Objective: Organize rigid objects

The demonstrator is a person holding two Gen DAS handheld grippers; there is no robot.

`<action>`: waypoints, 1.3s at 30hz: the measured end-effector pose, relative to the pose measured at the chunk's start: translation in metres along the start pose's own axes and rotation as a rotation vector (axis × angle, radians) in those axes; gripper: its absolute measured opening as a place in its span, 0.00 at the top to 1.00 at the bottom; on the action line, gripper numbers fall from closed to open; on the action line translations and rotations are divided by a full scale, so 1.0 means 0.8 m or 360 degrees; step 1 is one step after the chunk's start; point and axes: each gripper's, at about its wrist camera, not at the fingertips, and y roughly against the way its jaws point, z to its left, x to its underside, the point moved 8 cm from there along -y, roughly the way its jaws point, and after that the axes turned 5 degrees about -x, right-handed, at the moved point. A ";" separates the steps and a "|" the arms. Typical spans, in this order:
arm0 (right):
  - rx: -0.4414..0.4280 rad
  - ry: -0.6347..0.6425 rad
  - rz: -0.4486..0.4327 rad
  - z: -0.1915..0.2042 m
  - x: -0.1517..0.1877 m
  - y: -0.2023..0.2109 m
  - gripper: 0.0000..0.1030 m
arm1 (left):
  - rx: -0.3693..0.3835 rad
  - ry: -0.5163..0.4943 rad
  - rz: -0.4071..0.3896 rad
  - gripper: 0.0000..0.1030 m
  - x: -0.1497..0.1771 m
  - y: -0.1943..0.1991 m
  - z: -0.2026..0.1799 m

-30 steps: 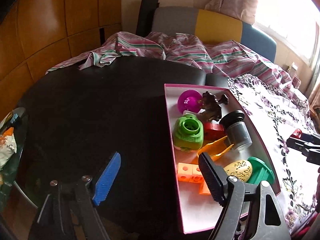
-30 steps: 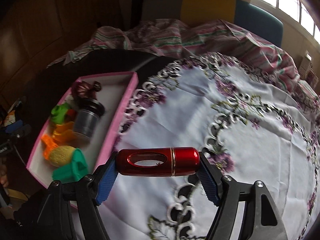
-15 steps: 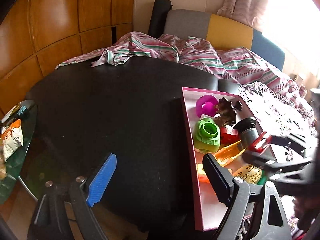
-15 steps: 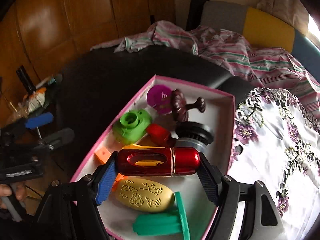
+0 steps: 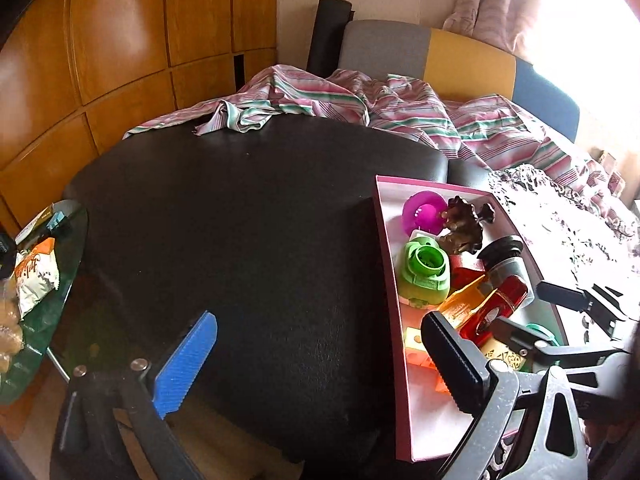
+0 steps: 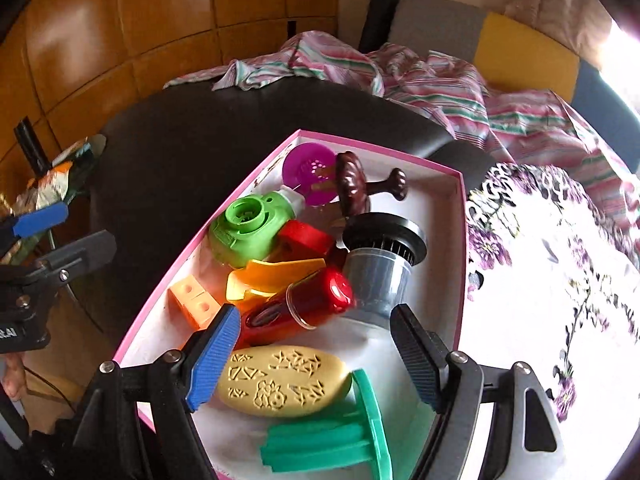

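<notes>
1. Right tool (image 6: 316, 356): jaws apart and opening, with nothing pressed between the pads. It hangs above the near end of the pink-rimmed box (image 6: 460, 240). Between and below its fingers lie the tan carved oval (image 6: 280, 384) and, nearer, the teal flanged piece (image 6: 332, 440).
2. Red cylinder (image 6: 304, 304): free of the tool. It lies tilted in the box on the yellow scoop (image 6: 272, 276), with its capped end against the grey-and-black cylinder (image 6: 380, 264).
3. Left tool (image 5: 320, 364): jaws wide and opening, nothing between them. The blue pad is over the dark counter (image 5: 240, 220); the black pad is over the near left part of the box.
4. Orange block (image 6: 192, 300): against the box's left wall, just beside the yellow scoop.
5. Mid box: green round-nozzled piece (image 6: 248, 228) with a red block (image 6: 304, 236) touching its right side.
6. Far end of box: magenta disc (image 6: 312, 172) and dark brown knobbed piece (image 6: 360, 188), touching.
7. Right of the box: white cloth with purple flower print (image 6: 540, 260), its edge against the box wall.
8. Far edge of counter: striped pink-and-green fabric (image 5: 360, 104), crumpled.
9. Beyond it: a chair back in grey, yellow and blue (image 5: 440, 56), and wood wall panels (image 5: 120, 40).
</notes>
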 end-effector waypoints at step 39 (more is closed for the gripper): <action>0.0371 -0.0391 -0.0227 -0.014 0.034 0.076 0.24 | -0.0129 0.0096 -0.0145 0.05 0.004 0.052 -0.008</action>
